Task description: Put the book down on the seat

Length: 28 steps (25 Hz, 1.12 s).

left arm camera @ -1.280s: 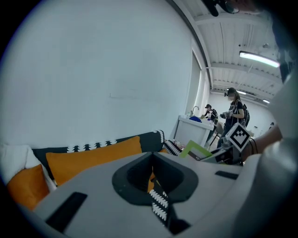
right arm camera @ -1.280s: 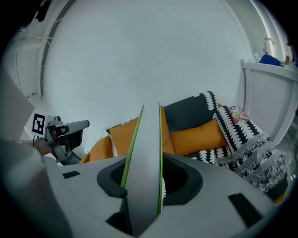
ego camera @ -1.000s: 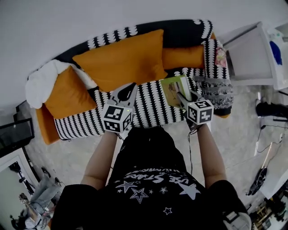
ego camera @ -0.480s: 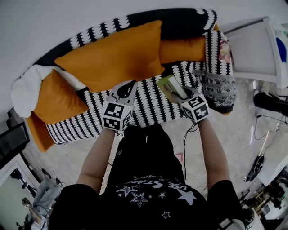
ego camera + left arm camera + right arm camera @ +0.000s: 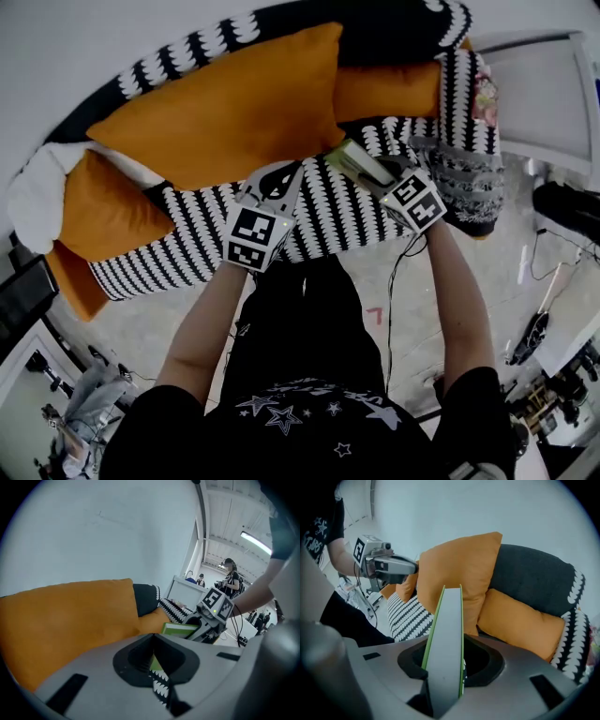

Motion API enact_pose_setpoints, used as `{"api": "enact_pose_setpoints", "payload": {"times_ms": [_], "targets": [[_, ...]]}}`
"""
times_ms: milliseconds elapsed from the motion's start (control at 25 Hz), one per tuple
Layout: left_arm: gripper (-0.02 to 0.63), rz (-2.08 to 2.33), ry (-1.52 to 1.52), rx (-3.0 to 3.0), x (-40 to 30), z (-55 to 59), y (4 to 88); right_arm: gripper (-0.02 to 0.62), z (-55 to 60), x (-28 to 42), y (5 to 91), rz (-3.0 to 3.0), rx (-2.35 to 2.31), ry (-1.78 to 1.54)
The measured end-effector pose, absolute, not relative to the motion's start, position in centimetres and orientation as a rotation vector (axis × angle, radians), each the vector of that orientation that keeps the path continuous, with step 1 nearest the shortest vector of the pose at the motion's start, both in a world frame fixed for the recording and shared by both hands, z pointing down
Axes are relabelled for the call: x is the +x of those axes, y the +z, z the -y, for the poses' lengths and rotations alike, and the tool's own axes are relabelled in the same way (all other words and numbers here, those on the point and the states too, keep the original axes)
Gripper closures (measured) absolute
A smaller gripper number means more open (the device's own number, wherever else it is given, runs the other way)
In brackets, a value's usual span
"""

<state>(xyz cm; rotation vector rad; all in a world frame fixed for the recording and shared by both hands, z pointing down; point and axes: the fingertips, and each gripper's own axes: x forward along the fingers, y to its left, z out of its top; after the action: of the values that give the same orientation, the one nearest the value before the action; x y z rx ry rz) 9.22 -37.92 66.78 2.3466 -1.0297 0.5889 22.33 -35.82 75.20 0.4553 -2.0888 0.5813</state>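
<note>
On the sofa seat [image 5: 187, 246], orange cushions [image 5: 220, 108]

Wearer: black short-sleeved T-shirt [image 5: 281, 422] printed with white stars and lettering; black trousers [image 5: 300, 319]; left claw [image 5: 278, 176] and right claw [image 5: 380, 173] grey (each with a black-and-white marker cube [image 5: 251, 239])

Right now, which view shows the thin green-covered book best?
Right gripper view: the thin green-covered book fills the centre, edge-on, clamped in the right gripper. Head view shows it small over the black-and-white striped seat; left gripper view shows only its green cover, distant.
</note>
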Motion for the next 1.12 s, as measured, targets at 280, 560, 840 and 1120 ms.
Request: {"api": "enact_pose_setpoints", "payload": {"times_ms": [280, 560, 840, 1120], "targets": [[0.597, 1.037, 0.649, 2.324, 9.4, 39.5, 68.9, 0.442, 38.0, 23.7, 75.9, 2.109, 0.275, 0.574], [0.597, 1.009, 0.669, 2.323, 12.0, 39.0, 69.2, 0.431, 39.3, 25.6, 75.9, 2.124, 0.246, 0.635], [0.597, 0.993, 0.684, 2.340, 12.1, 38.8, 69.1, 0.368, 42.7, 27.2, 76.2, 2.065, 0.418, 0.452], [0.597, 0.991, 0.700, 2.347, 12.5, 37.9, 68.7, 0.368, 46.0, 29.0, 73.4, 2.095, 0.593, 0.364]]}}
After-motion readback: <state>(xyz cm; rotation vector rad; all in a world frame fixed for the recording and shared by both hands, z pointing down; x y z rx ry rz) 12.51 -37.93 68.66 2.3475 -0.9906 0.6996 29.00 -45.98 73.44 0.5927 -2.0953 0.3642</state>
